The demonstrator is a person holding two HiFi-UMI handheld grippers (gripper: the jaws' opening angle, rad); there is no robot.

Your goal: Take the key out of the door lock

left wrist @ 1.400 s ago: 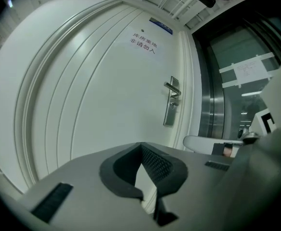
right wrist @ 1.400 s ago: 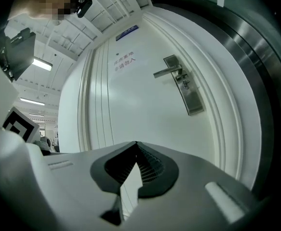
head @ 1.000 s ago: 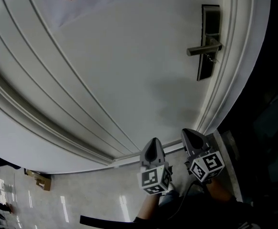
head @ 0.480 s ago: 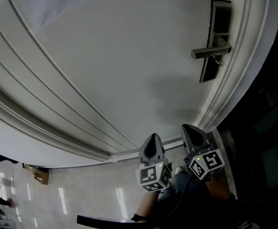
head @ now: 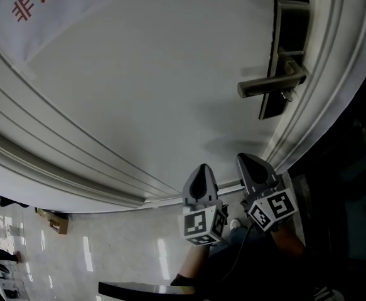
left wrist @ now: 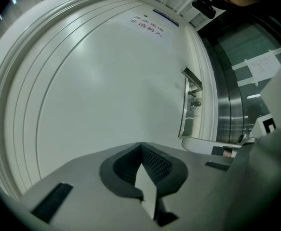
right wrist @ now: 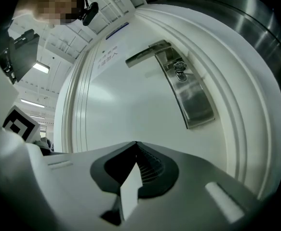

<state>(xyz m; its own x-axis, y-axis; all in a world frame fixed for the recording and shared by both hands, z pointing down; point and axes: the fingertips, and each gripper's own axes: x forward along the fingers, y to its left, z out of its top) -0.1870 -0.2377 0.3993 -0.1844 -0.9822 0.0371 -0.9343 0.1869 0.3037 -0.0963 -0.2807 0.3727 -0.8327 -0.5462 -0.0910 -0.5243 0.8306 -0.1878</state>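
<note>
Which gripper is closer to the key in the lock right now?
Right. The right gripper hangs short of the key, nearly in line with it; the left gripper is alongside, farther toward the middle of the door. Neither touches it.

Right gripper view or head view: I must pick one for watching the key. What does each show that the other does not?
Only the right gripper view: the right gripper with its jaws shut together, nothing between them, and ceiling lights. Only the head view: the glossy floor at the door's foot. Both: white door, lever handle, lock plate, key beneath the handle.
</note>
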